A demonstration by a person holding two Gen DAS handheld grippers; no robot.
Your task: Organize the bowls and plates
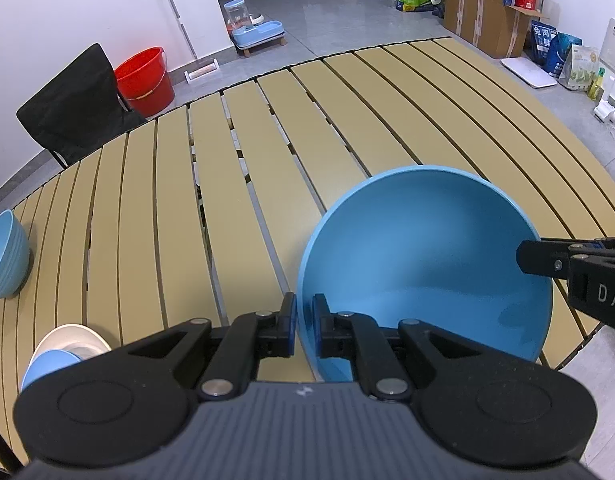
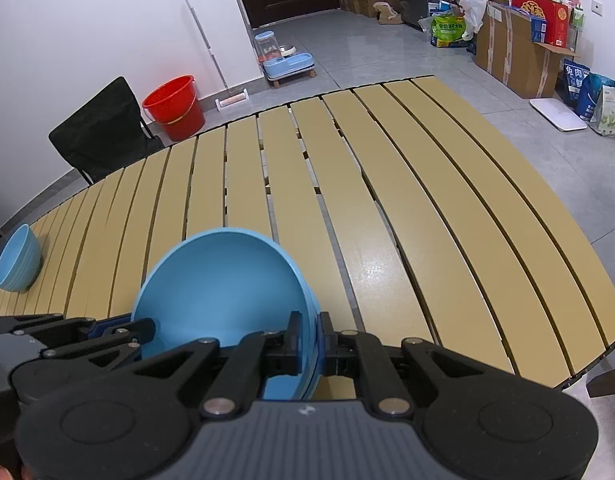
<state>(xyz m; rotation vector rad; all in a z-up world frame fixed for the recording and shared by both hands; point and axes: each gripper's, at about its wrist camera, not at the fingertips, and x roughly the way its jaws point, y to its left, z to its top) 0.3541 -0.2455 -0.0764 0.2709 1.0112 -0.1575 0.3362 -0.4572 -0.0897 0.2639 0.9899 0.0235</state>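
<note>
1. Spanning both views: slatted tan table (image 1: 235, 208), long boards with dark gaps, far edge toward grey tiled floor.
2. Standing behind table's left far corner: black folding chair (image 1: 73, 104); just beside it on floor, red bucket (image 1: 145, 80).
3. Held tilted above table near its front edge: large blue bowl (image 1: 423, 264), hollow side facing the cameras, gripped at two points on its rim.
4. Pinching bowl's left rim: left gripper (image 1: 304, 326), pads pressed nearly together with only the rim wall between them.
5. Pinching bowl's opposite rim: right gripper (image 2: 309, 344), pressed together on the wall likewise; seen entering from right edge in left wrist view.
6. Resting on table at far left, well apart from held bowl: ribbed blue bowl (image 1: 5, 256), tilted on its side, mouth toward left edge.
7. Sitting at table's near left corner, partly hidden by left gripper body: white plate (image 1: 73, 340) with small blue bowl (image 1: 47, 364) on it.
8. Noted on floor by far wall: blue pet feeder (image 1: 253, 28); contents too small to tell.
</note>
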